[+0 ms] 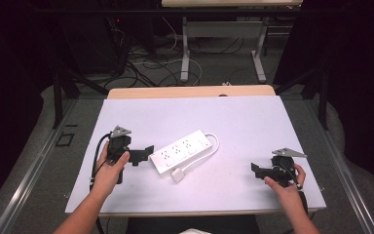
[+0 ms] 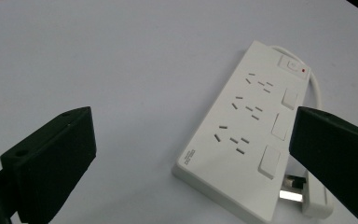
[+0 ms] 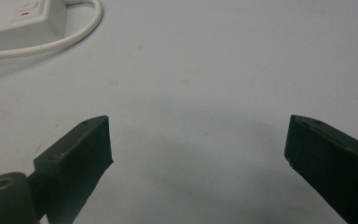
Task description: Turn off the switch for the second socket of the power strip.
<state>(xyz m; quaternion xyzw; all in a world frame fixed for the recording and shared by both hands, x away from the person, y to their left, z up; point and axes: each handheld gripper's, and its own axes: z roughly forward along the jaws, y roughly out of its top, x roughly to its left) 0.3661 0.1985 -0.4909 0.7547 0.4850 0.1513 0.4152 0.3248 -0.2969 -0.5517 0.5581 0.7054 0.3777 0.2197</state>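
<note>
One white table, dark room

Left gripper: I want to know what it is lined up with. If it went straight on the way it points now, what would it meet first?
Probably the white power strip. The open left gripper points at its near end, with bare table between them; its plug lies just beside that end.

You see a white sheet covering your table, its pale wooden edge showing at the far side, grey floor beyond, a tangle of cables on it, metal legs of another table behind.
</note>
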